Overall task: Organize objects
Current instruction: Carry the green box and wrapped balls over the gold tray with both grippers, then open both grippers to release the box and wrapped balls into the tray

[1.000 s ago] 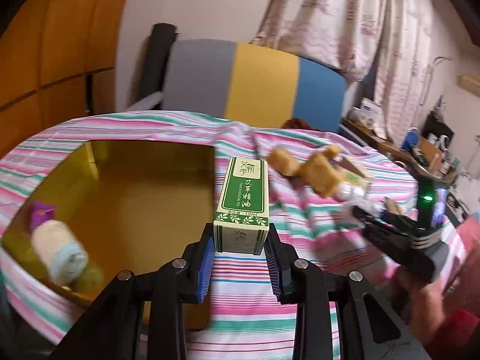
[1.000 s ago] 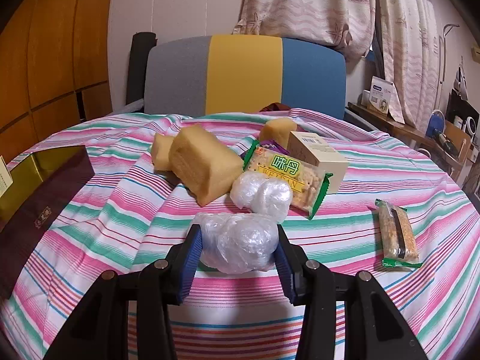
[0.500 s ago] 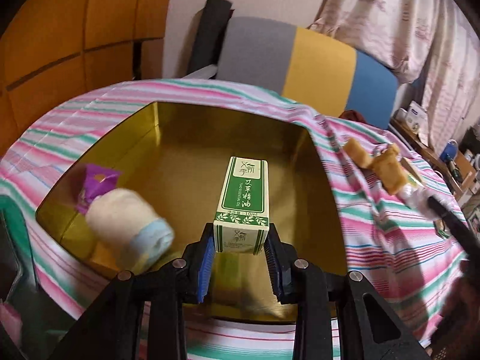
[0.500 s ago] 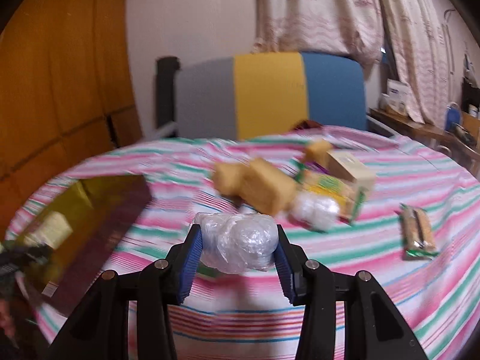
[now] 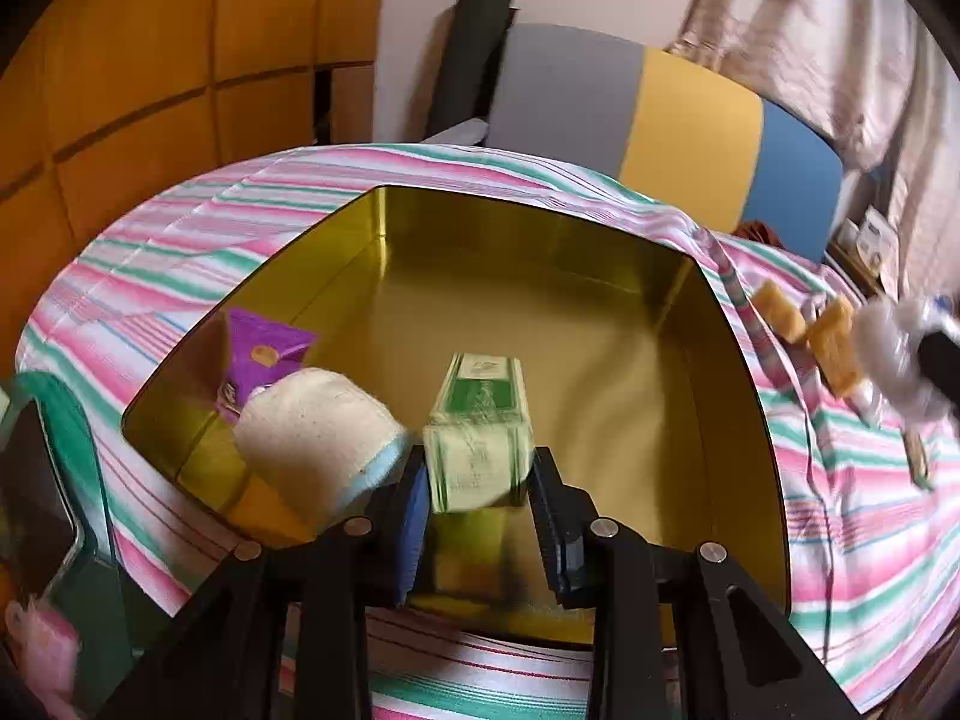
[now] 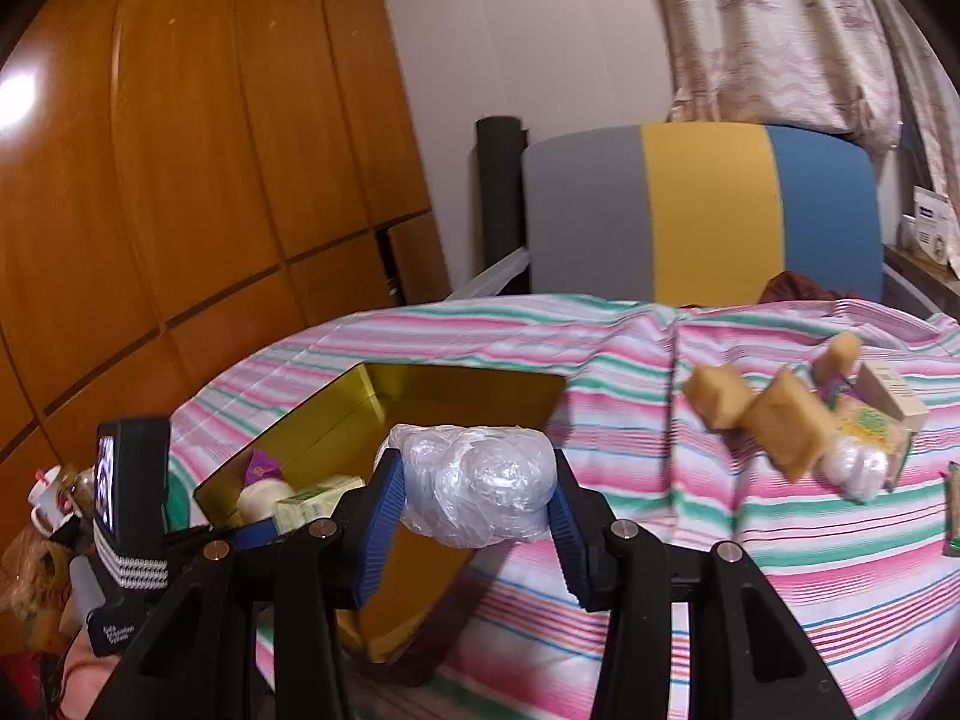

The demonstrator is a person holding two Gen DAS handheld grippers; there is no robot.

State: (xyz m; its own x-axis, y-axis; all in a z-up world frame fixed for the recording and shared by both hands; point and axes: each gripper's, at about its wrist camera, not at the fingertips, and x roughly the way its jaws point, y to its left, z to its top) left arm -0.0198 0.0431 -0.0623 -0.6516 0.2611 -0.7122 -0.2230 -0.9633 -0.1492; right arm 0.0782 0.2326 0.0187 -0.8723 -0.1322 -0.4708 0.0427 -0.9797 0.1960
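My left gripper [image 5: 477,480] is shut on a green and white carton [image 5: 480,426] and holds it low inside the gold tin [image 5: 738,396], near its front wall. A cream and blue roll [image 5: 318,438] and a purple packet [image 5: 264,354] lie in the tin at the left. My right gripper [image 6: 474,492] is shut on a clear plastic bag of white balls [image 6: 477,489] and holds it above the tin's right edge [image 6: 468,387]. The left gripper and carton [image 6: 318,501] show in the right wrist view.
Yellow sponge blocks [image 6: 780,426], a biscuit packet [image 6: 870,429], a beige box [image 6: 894,393] and a second white bag [image 6: 855,471] lie on the striped cloth [image 6: 690,528] to the right. A grey, yellow and blue chair back [image 6: 702,210] stands behind. Clutter sits off the table's left edge [image 6: 54,498].
Both grippers have swung left toward the tin. The left one lowered the carton into the tin beside the roll. The right one carried the bag from the table's middle to above the tin's edge.
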